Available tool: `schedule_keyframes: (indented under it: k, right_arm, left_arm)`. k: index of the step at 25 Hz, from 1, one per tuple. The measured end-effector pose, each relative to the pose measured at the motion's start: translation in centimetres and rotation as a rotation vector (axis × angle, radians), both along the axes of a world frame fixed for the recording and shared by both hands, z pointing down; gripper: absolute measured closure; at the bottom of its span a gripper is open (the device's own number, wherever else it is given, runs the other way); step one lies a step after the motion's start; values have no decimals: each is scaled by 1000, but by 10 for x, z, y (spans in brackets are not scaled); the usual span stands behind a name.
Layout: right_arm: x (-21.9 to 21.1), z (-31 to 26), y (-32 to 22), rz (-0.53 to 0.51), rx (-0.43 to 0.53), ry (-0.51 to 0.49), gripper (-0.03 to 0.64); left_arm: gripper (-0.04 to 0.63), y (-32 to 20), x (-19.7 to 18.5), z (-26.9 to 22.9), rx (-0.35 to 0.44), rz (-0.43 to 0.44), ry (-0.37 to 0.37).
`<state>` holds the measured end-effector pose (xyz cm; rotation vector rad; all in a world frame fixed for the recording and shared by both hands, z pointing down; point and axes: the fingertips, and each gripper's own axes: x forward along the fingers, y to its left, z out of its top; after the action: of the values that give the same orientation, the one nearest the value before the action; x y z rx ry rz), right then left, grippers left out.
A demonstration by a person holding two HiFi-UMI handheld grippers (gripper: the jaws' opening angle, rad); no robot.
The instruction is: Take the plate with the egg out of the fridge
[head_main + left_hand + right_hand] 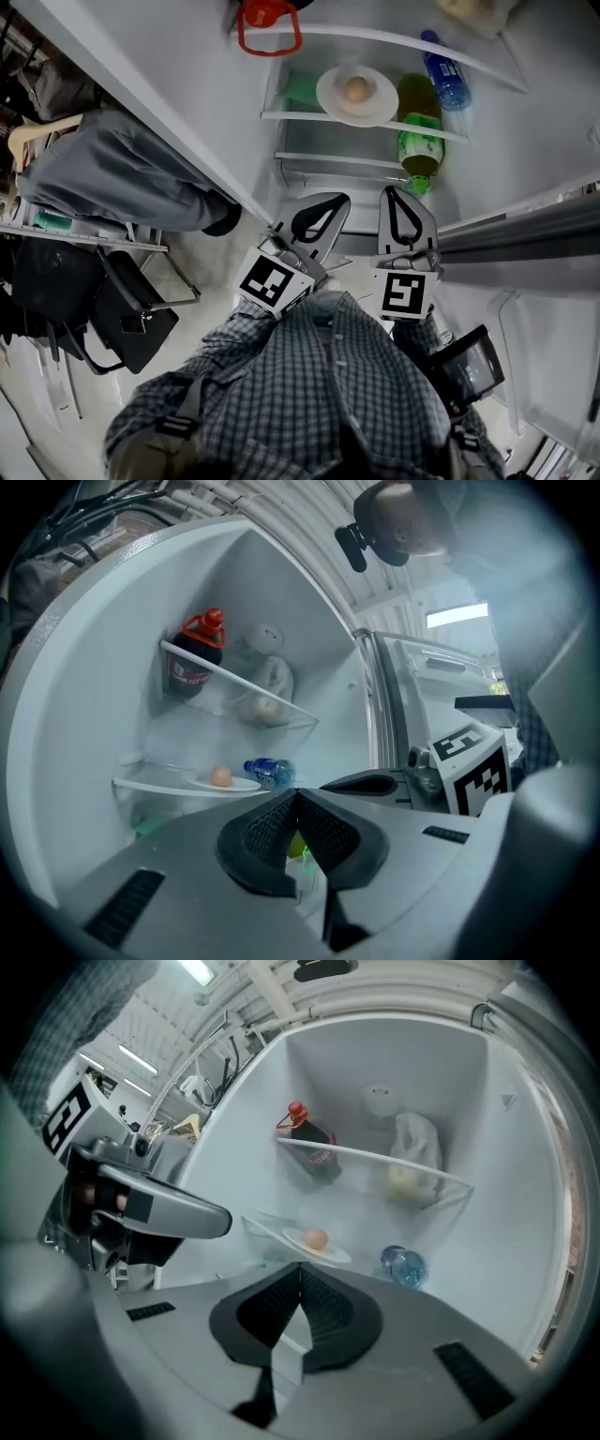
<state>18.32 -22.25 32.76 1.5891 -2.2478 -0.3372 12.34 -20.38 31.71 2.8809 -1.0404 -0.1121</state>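
The egg (355, 90) is round and sits loose on the plate (333, 105). If the plate tips when it comes out, the egg could roll off and break. The green bottle (421, 141) is just beside the plate, at its 4 o'clock, so a bump could knock it over. The plate is thin and flat on the fridge shelf (281, 114), so a claw could slip off its edge.

The left claw (330, 208) is clenched with nothing in it. The right claw (398, 202) is clenched and empty too. Both must open first. In the head view the plate is well apart from them, at 12 o'clock from the left claw and 11 o'clock from the right.
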Motion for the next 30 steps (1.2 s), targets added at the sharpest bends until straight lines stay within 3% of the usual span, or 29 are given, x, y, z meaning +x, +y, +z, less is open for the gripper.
schedule_keyframes:
  k: [11,14,19,30]
  right_arm:
    - [-9,-5,-39,17,38,178,611]
    - [-17,-4,-51,24,63,284,611]
    - [-33,11,-66,-10,88,546,611]
    - [-44,28,-106,-34,57,789,548]
  left_arm:
    - [588,-19,-14,-6,-14,-18,24]
    - [588,-24,-19,-8,-5,-9,29]
    - [588,-25,-20,-13,11,19,8]
    - [588,-35,-39,-8,-18,-3,34]
